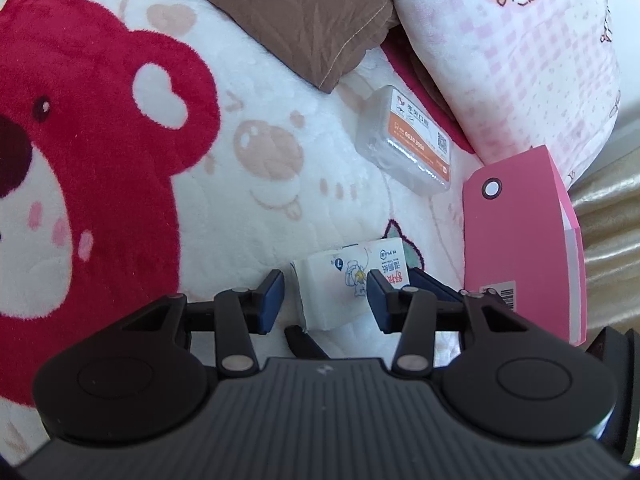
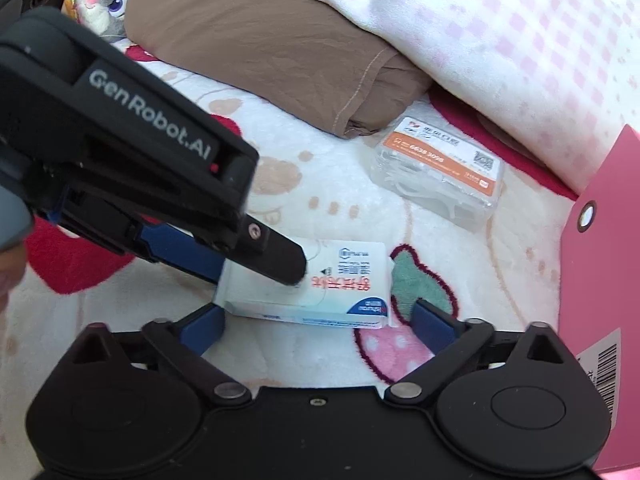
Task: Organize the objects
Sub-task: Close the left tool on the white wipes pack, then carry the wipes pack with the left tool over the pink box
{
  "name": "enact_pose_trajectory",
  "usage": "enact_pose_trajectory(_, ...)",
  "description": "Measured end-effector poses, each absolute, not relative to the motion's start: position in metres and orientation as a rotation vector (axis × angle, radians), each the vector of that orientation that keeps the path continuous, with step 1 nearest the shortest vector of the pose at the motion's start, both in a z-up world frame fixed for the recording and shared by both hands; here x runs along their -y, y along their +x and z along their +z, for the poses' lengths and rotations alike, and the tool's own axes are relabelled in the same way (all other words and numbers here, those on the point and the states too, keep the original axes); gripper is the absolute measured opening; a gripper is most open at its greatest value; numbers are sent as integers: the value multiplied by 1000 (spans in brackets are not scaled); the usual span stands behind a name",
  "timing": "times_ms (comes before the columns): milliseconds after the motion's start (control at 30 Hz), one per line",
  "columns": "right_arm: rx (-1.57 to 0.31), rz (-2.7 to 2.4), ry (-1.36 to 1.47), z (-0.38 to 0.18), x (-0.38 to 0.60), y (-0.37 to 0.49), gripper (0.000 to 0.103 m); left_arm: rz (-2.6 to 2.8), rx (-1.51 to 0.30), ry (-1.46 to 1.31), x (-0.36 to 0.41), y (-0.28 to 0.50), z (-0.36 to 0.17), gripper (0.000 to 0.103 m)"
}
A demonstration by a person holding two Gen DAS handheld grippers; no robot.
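Tissue pack sat low centre in both views, flat on the bed blanket, and you had both tools on it at once.

Left gripper: fingers apart, one either side of the pack. In the right wrist view its upper finger lay across the pack's top face, so you looked to be pinning or about to pinch it; I couldn't tell whether the pads were actually touching.

Right gripper: fingers wide apart, straddling the pack's near edge, not clamped. Probably staged for a handover or a two-point lift, since the pack is soft and would sag.

Clear plastic box lay upper right of the pack, well apart. Pink box stood at the right edge, likely the drop spot. Brown pillow and pink checked blanket filled the top.
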State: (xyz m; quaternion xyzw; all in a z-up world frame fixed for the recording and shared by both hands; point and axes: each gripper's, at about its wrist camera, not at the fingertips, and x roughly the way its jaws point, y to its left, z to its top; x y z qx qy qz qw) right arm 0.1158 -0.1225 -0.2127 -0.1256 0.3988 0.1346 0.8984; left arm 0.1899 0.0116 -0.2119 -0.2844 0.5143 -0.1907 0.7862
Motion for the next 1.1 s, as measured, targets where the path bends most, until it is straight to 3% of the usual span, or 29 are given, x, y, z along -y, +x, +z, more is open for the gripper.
enact_pose_trajectory(133,-815,261,-225,-215,124,111,101,-420,-1101,-603,-10,191,-214,43)
enact_pose_trajectory(200,-792,291,-229,-217,131,102,85,-433,-1103,-602,-7,189,-213,38)
enact_pose_trajectory(267,-784,284,-249,-213,129,97,84,-432,-1097,-598,-7,185,-210,37)
enact_pose_trajectory(767,-780,243,-173,-163,128,59,83,-513,-1033,-343,15,118,-131,38)
enact_pose_trajectory(1100,-728,287,-250,-118,130,7,83,-584,-954,-370,8,61,-88,37)
